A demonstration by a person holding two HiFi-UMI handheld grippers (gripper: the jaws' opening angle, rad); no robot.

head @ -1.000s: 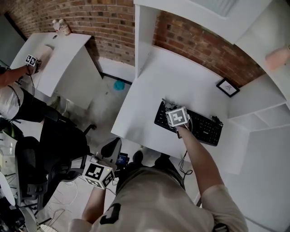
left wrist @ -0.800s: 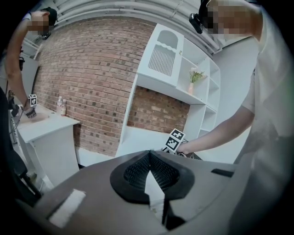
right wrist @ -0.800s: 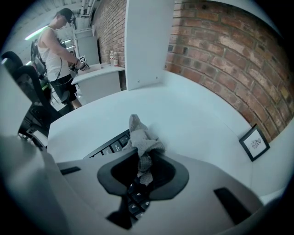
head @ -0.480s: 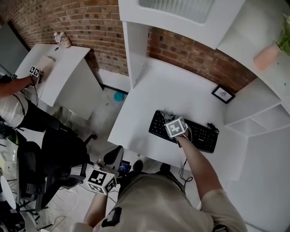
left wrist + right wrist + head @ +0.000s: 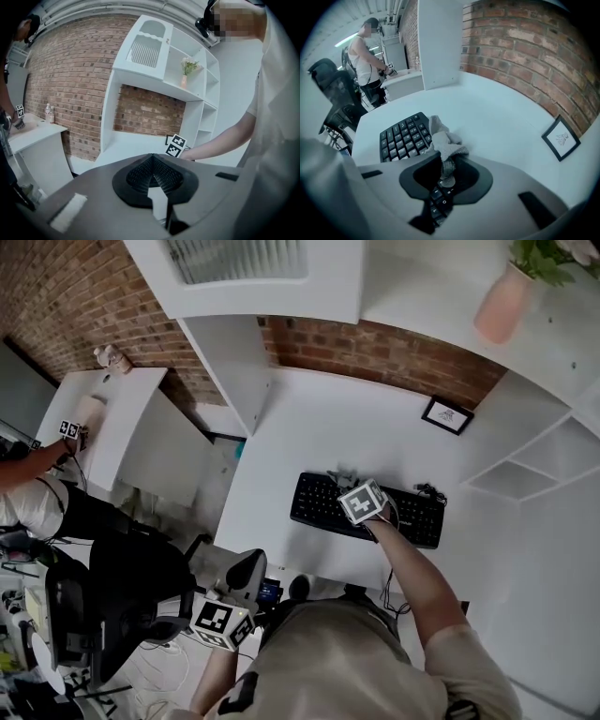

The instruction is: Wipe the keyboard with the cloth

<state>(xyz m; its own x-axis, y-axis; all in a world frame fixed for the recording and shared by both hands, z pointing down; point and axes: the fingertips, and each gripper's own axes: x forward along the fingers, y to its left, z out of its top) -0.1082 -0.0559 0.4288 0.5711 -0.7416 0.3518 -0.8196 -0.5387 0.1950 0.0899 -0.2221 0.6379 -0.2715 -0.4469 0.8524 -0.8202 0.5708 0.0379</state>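
Head view: right gripper, arm outstretched, pins cloth on keyboard.

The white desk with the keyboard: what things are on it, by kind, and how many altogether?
keyboard: 1
cloth, bunched on the keyboard: 1
framed picture: 1
Total: 3

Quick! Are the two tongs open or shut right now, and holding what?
Left tongs: shut, holding nothing.
Right tongs: shut on the cloth, over the keyboard.
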